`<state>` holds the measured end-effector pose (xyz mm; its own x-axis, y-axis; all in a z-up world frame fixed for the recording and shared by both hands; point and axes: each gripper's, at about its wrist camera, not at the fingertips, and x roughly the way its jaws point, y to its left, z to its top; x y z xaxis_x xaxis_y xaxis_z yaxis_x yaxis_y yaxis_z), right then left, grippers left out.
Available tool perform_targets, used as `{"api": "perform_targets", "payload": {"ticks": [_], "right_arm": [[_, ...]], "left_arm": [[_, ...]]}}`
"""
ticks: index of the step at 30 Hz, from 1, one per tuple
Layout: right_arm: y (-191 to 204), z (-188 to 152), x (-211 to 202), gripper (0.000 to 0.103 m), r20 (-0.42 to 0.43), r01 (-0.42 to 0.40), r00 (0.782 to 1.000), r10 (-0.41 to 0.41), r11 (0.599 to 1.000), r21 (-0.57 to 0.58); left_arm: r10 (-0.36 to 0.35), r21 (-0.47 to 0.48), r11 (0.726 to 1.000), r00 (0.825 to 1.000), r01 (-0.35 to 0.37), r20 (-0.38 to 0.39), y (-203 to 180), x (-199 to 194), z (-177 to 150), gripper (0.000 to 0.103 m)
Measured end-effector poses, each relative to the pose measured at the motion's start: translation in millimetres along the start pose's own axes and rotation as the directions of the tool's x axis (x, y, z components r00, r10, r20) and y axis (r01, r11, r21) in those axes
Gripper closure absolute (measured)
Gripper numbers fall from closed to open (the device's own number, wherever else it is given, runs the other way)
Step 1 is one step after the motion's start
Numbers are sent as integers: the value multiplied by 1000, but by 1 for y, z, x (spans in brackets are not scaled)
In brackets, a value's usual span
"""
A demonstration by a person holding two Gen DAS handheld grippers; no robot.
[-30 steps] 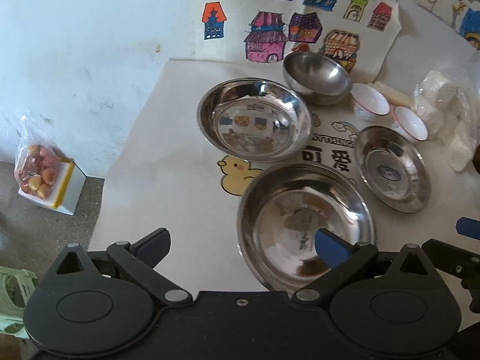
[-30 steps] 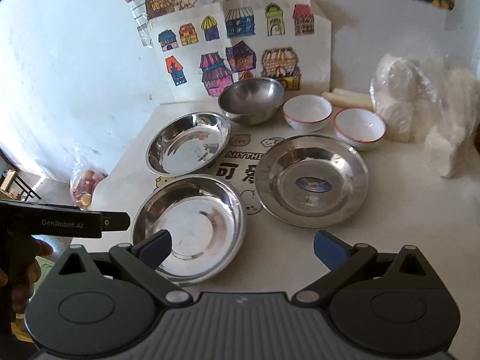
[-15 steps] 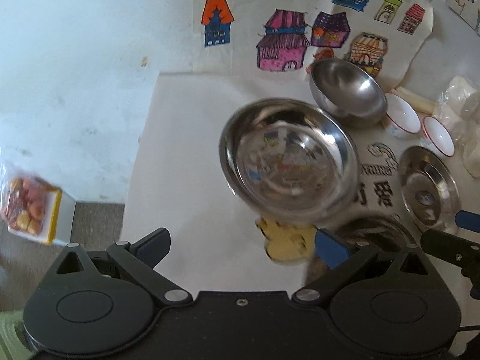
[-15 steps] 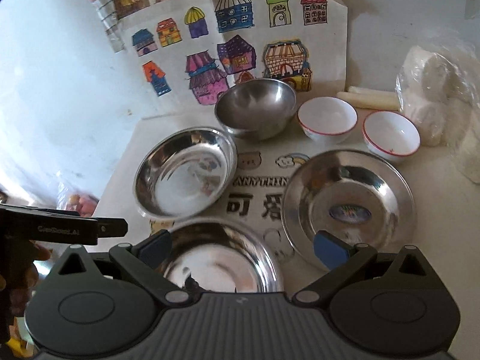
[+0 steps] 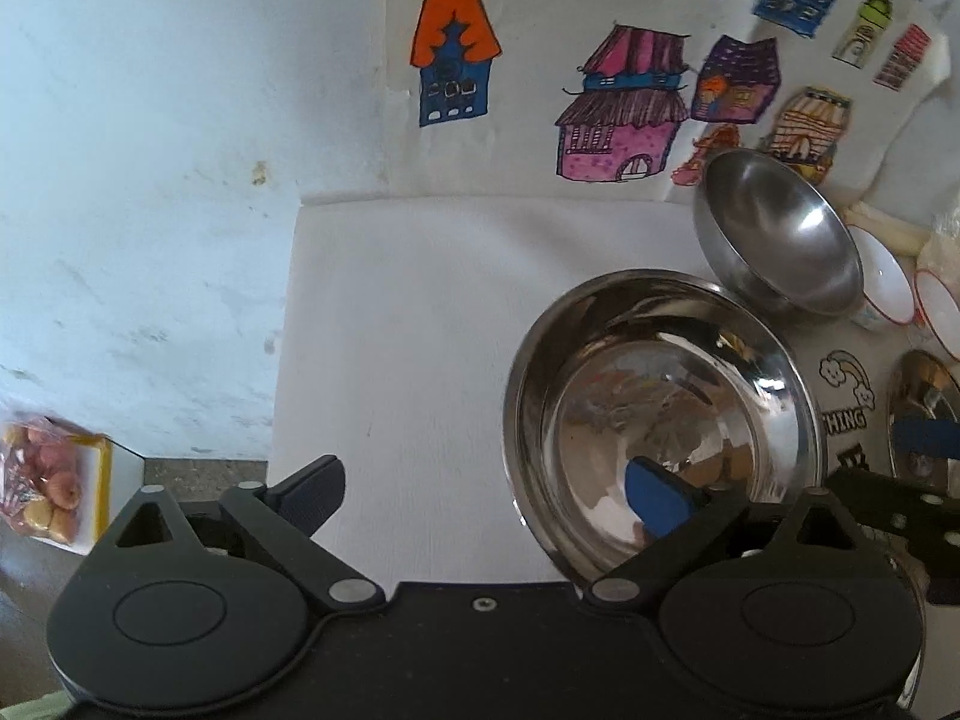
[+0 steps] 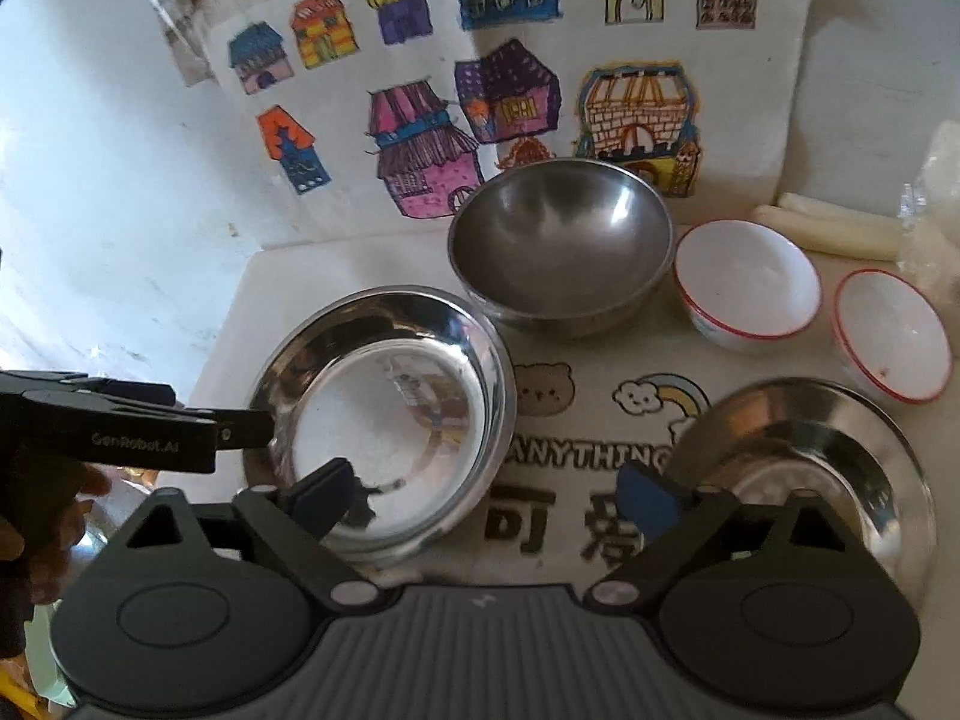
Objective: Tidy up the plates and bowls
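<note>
Your left hand-held gripper (image 5: 486, 495) is wide open, nothing clamped: left finger over bare worktop (image 5: 420, 324), right finger (image 5: 657, 504) over the steel dish (image 5: 660, 414), whose left rim sits between the fingers. Deep steel bowl (image 6: 561, 252) behind that dish, two white red-rimmed bowls (image 6: 747, 285) right of it. Your right hand-held gripper (image 6: 486, 495) has jaws apart, just closing a bit, gripping nothing: left finger over the dish, right finger at the near-left rim of the flat steel plate (image 6: 840, 456), printed mat (image 6: 576, 450) between
</note>
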<state>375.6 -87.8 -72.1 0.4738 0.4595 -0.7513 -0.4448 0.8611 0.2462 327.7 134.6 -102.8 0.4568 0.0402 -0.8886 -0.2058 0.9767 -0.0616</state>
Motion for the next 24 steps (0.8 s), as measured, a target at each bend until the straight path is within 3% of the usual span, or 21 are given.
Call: {"api": "perform_targets", "payload": {"ticks": [5,7,11,16,18,20,24], "right_arm": [[-4,7,15,19,-24,-1,1000,2,1000,29],[-5,8,19,22,-35,1,999,0,999,42],[-8,9,24,34,-52,-1,999,4,997,72],[-8,9,28,56,-78,-5,997,12,996,89],[-8,9,31,60,-92,-6,996,15,995,103],[-9,9,33,72,-100,-8,995,19,994,109],[-7,12,37,83,-105,-5,994,17,993,115]], "left_arm": [[-39,-23,999,999,38,-8,0,7,2,8],[-60,-32,998,998,60,-10,0,9,2,18],[-98,-58,994,995,97,-21,0,12,2,28],[-148,-97,985,989,145,-23,0,14,2,58],[-153,-108,983,988,150,-22,0,15,1,60],[-148,-100,984,989,145,-19,0,16,1,64],[-157,-127,980,987,153,-17,7,17,0,78]]}}
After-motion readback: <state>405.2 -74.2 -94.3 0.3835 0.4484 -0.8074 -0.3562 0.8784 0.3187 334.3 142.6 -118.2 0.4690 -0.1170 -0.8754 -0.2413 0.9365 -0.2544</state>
